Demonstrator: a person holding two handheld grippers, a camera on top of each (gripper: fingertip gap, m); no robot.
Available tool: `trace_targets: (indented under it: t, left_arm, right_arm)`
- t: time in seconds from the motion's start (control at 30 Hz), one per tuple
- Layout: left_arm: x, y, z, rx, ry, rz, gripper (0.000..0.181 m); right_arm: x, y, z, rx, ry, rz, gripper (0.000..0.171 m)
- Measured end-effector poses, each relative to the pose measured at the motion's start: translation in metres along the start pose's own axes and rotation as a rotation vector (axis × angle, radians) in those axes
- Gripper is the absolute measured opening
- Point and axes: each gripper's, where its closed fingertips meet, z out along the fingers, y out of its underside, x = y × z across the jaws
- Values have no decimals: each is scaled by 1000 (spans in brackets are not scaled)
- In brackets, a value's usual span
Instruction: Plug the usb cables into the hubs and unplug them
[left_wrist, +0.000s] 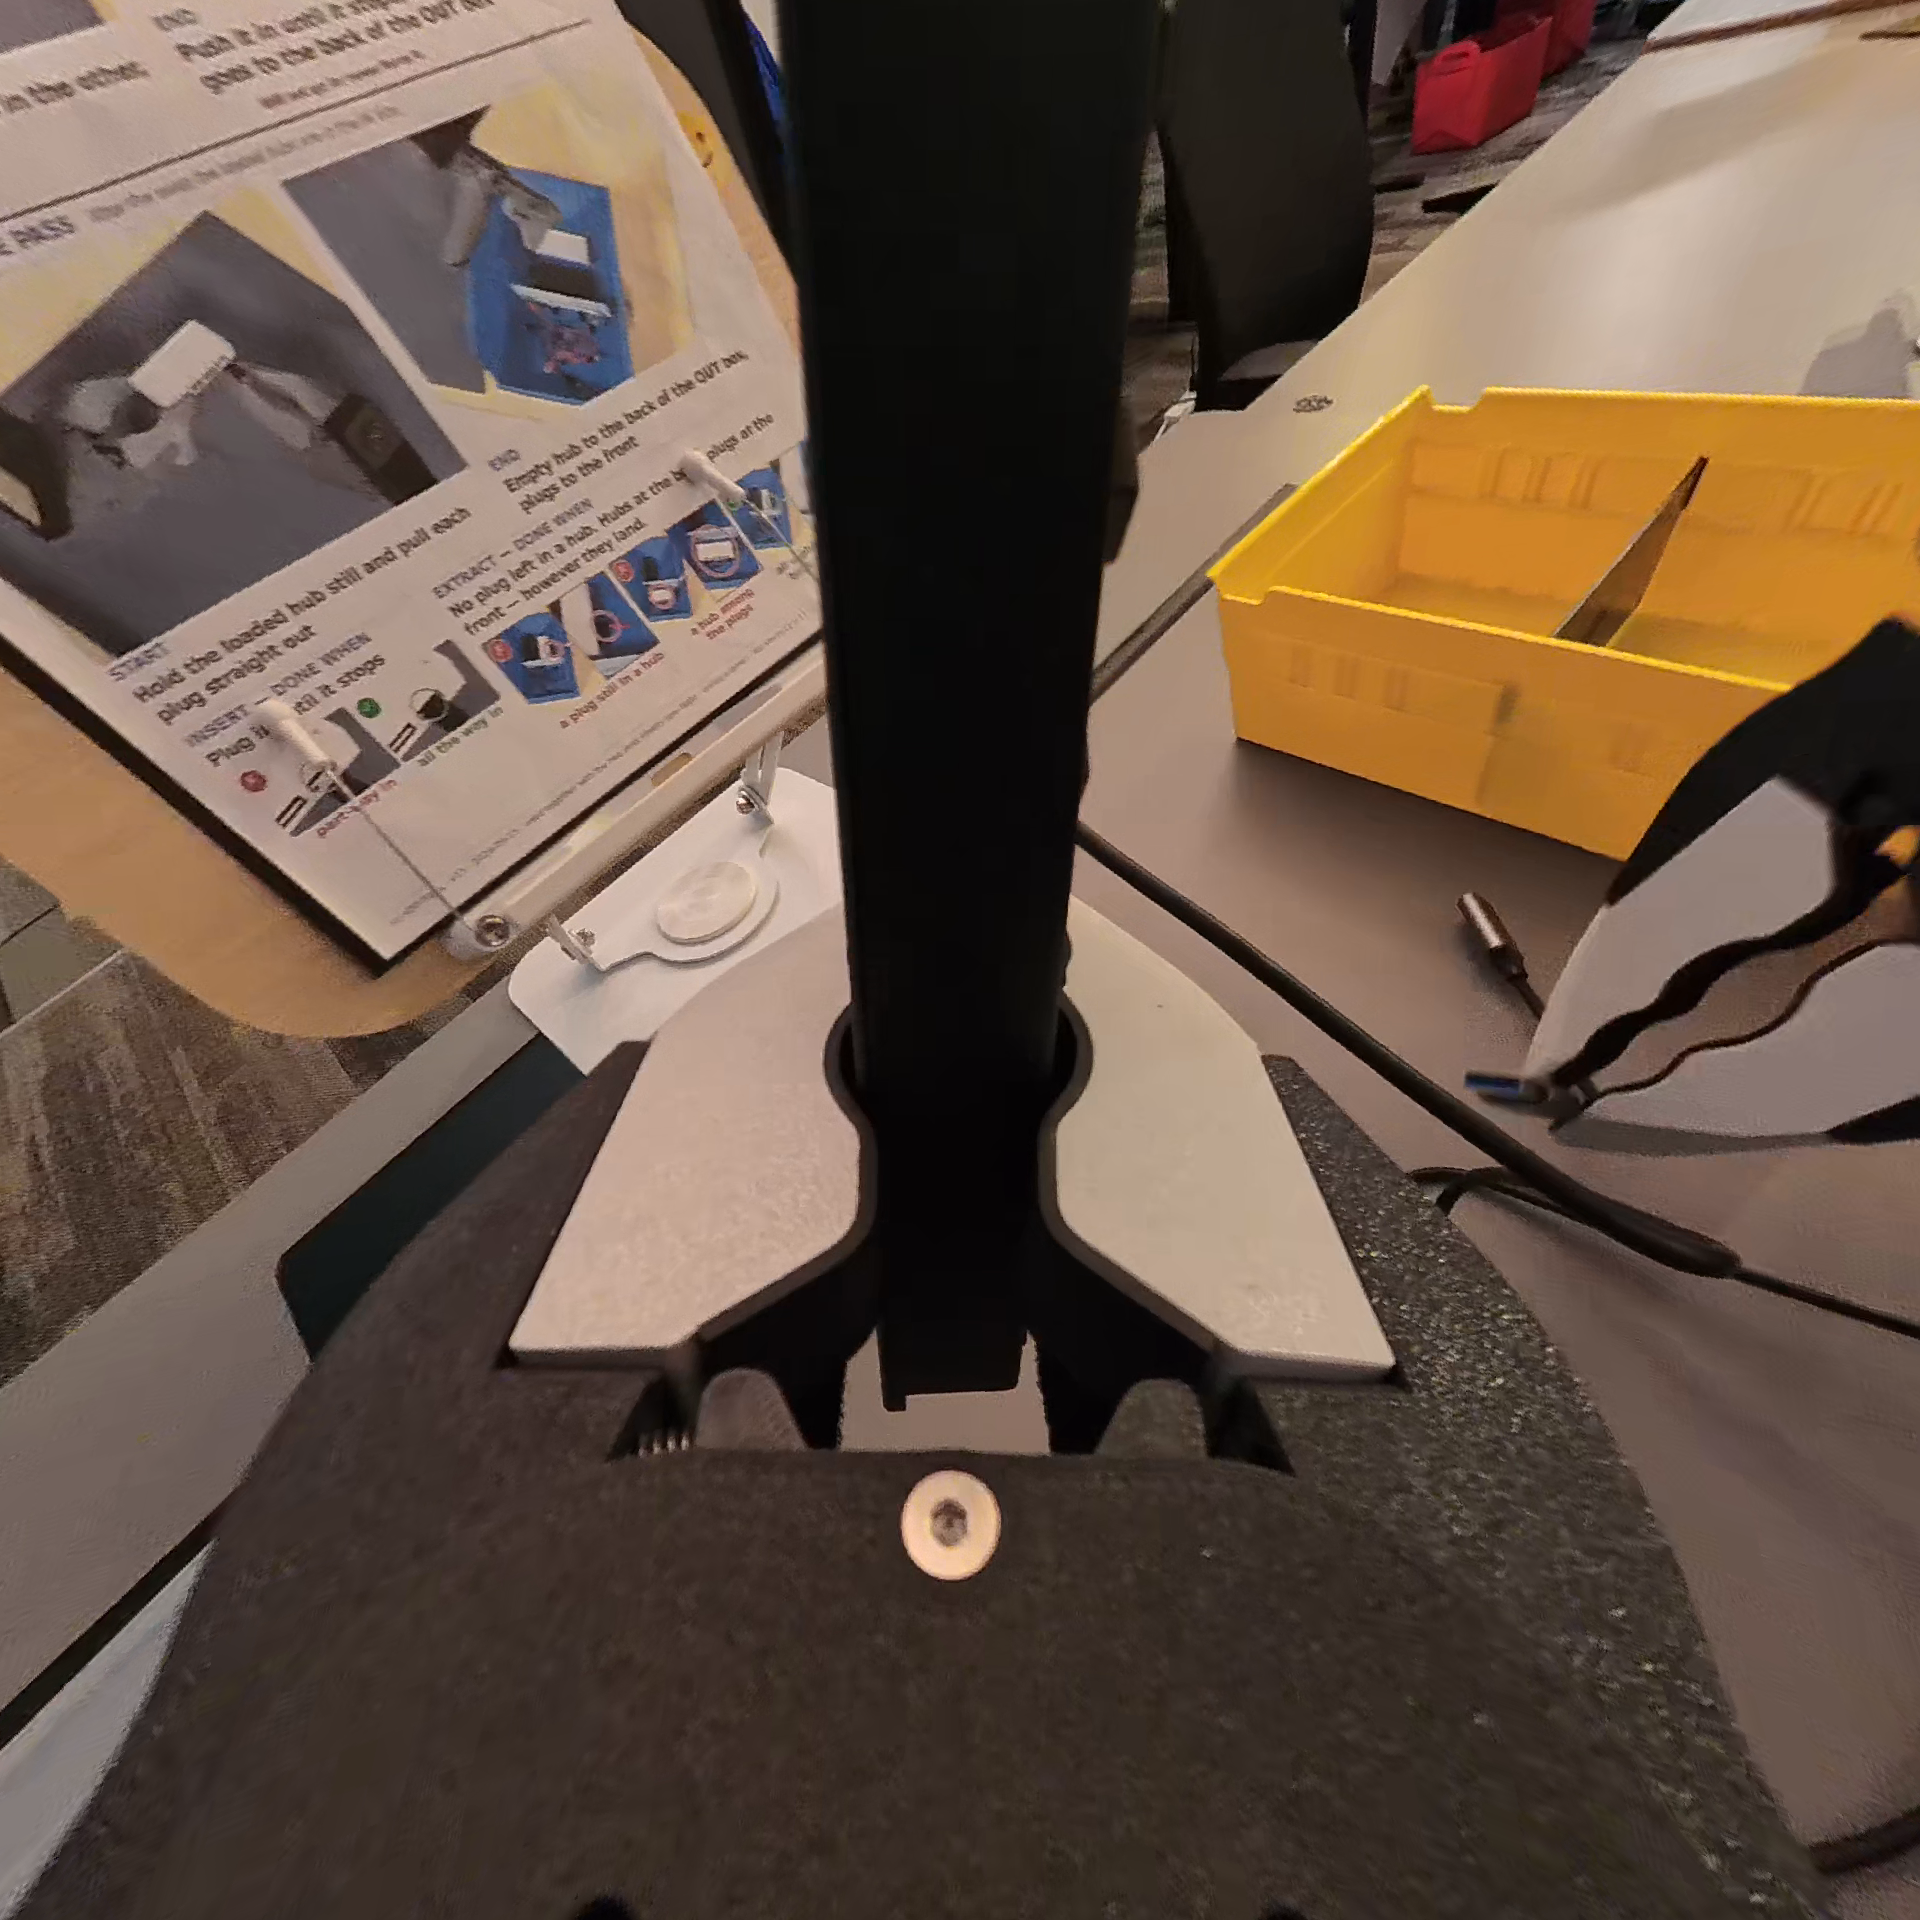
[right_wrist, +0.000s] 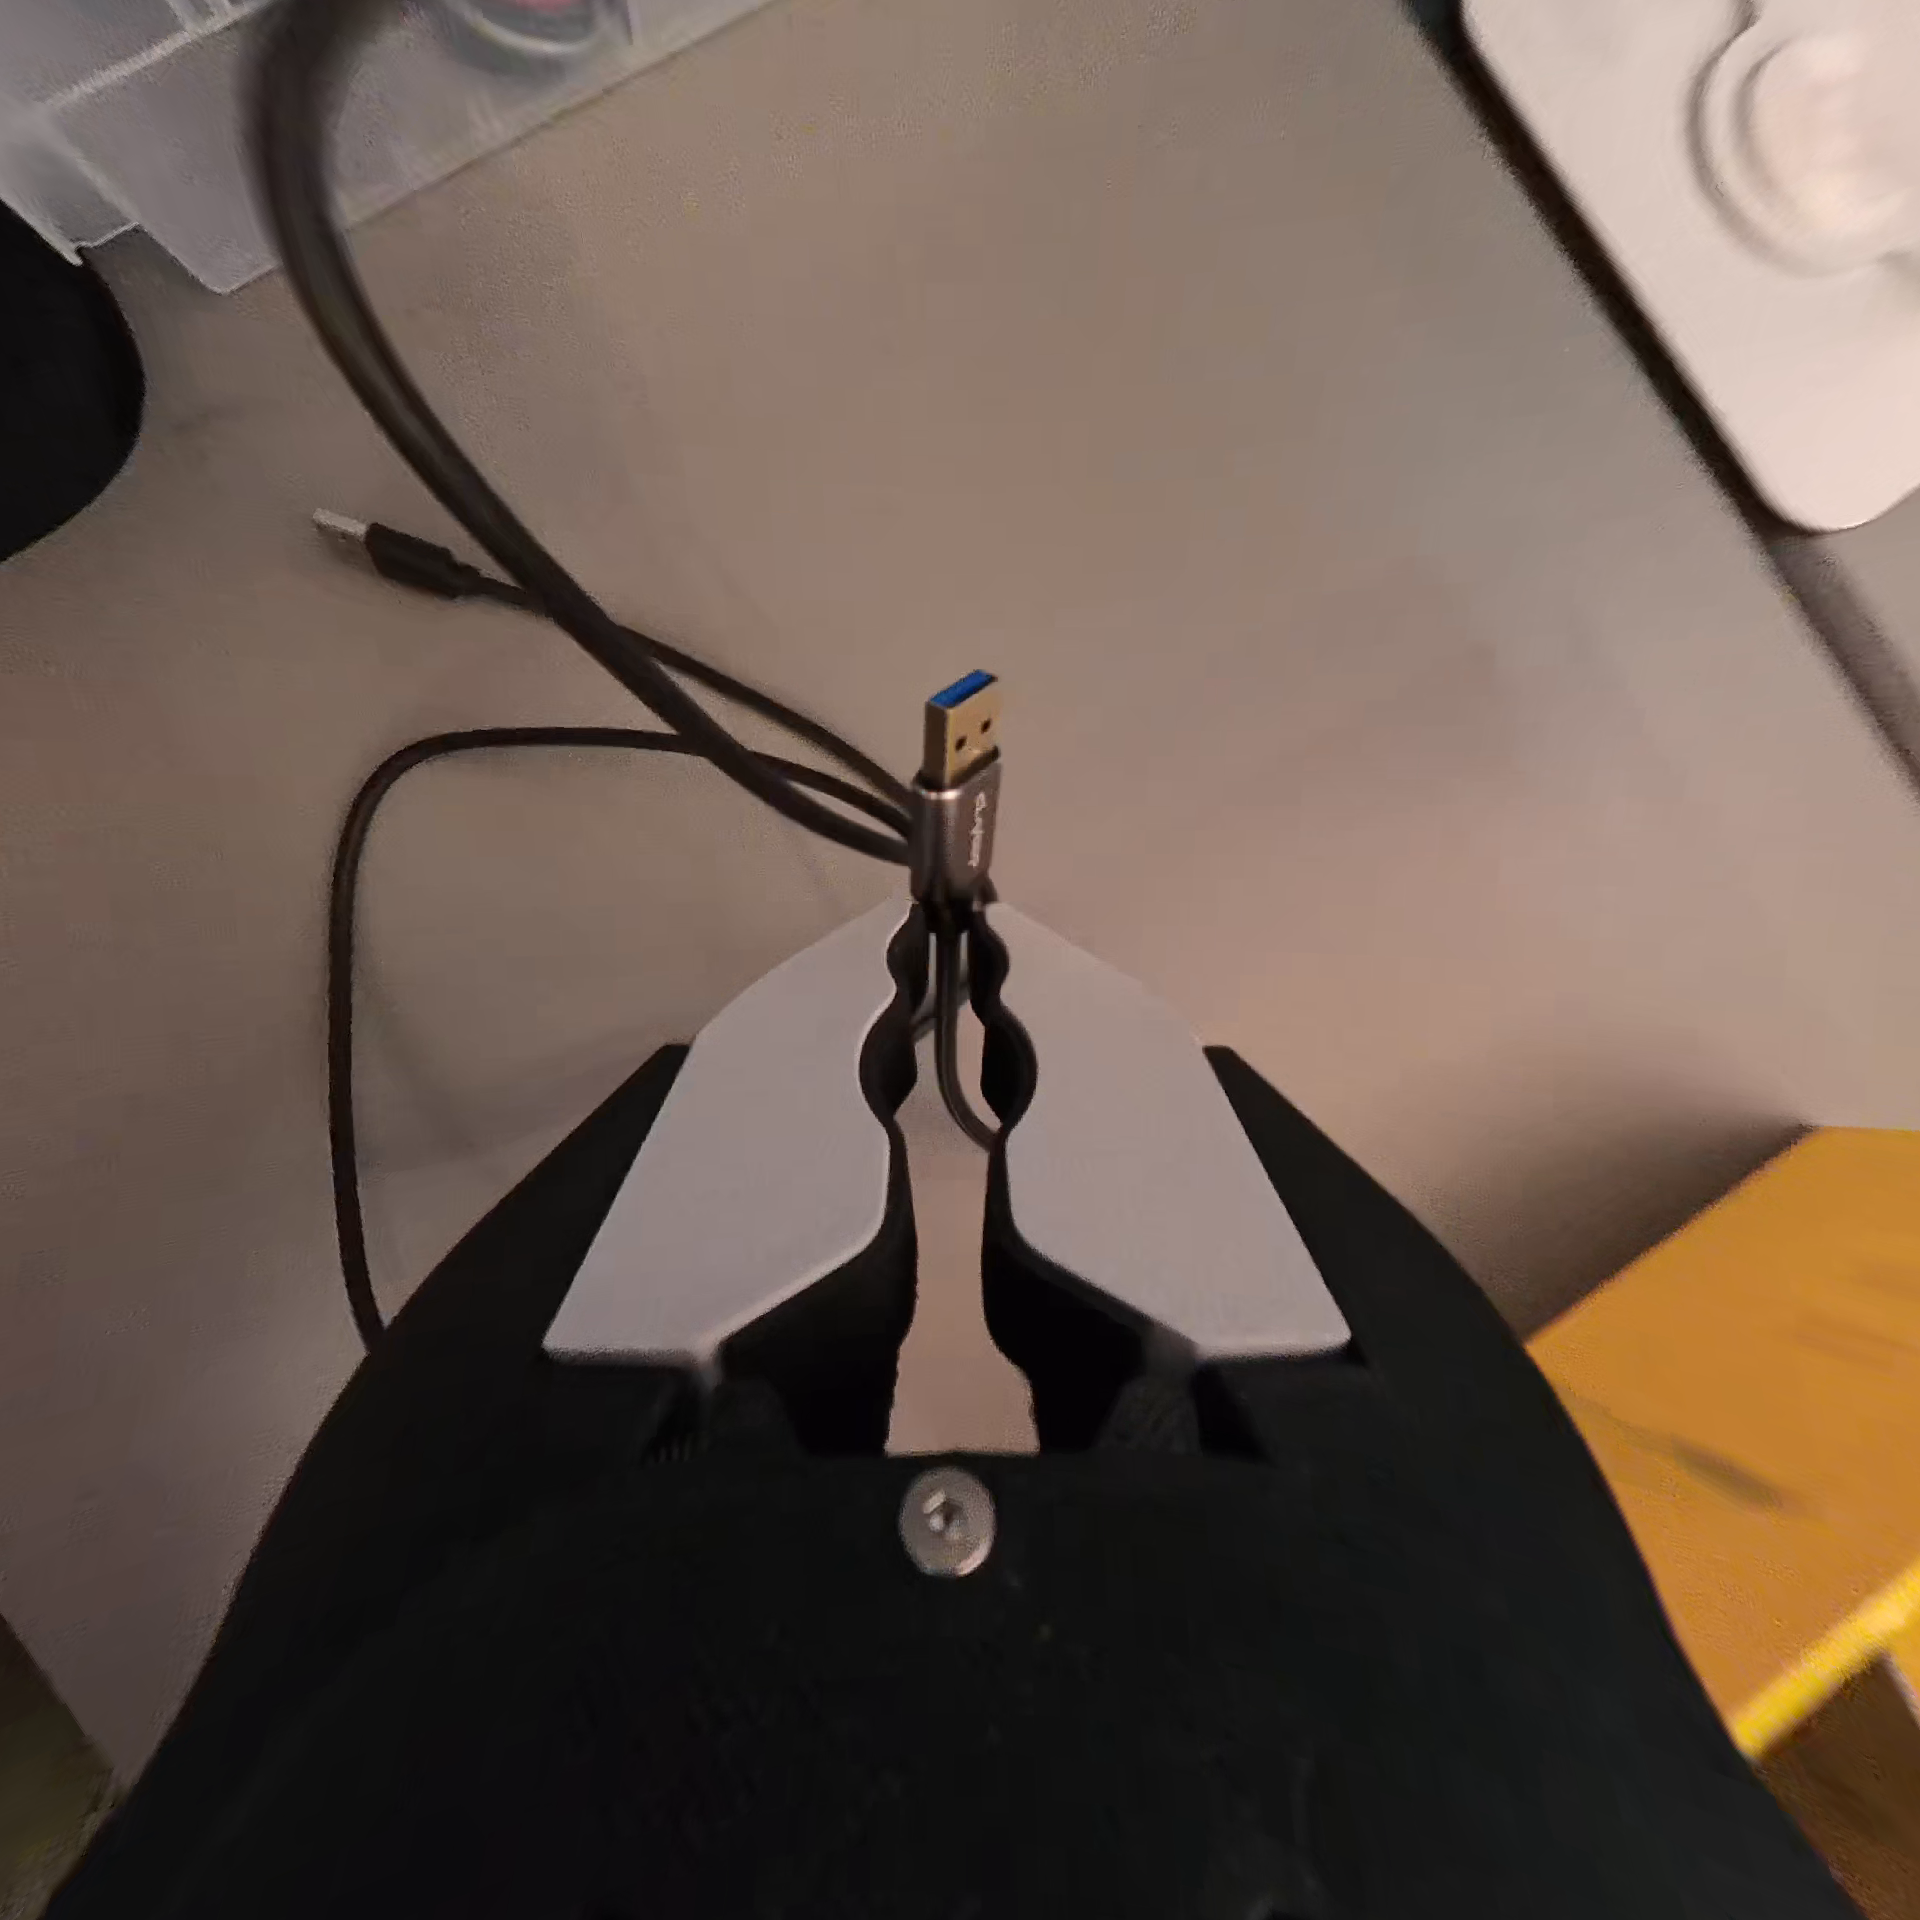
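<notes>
Right gripper (right_wrist: 948, 914) pinching blue-tipped USB plug (right_wrist: 961, 790) by rear, held above grey table (right_wrist: 1195, 520); left gripper (left_wrist: 956, 1039) clamping long black hub (left_wrist: 956, 520) upright; insertion step pending, next move calling for aligning plug with hub port

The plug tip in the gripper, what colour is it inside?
Blue inside the USB plug, clearest in the right wrist view.
</notes>
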Motion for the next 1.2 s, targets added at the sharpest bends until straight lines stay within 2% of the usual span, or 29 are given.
trace_targets:
  t: [0.1,0.2,0.47,0.6,0.7,0.77,0.9,0.97,1.1,1.2]
  left_arm:
    - [-3,-2,-9,0,25,-12,26]
    - [-6,-3,-22,-24,15,39,26]
    - [2,-18,-56,-15,66,56,27]
    - [3,-21,-62,-11,65,60,26]
    - [3,-24,-63,8,85,39,27]
    - [2,-24,-63,10,90,29,27]
    - [1,-23,-62,6,86,29,26]
    - [2,-23,-61,5,90,30,26]
    - [4,-23,-59,-7,84,41,27]
    - [5,-22,-57,-14,80,48,26]
  right_arm:
    - [-2,7,20,17,-74,68,8]
    - [7,8,38,24,-78,132,8]
    - [55,15,86,-67,149,102,8]
    - [42,7,101,-35,1,159,9]
    - [33,1,102,-4,-134,190,21]
    - [31,-1,100,17,-213,208,24]
    - [42,-15,94,123,-309,303,23]
    - [48,-20,95,151,-334,339,17]
    - [42,-12,102,85,-391,298,23]
    - [44,-14,104,98,-378,284,21]
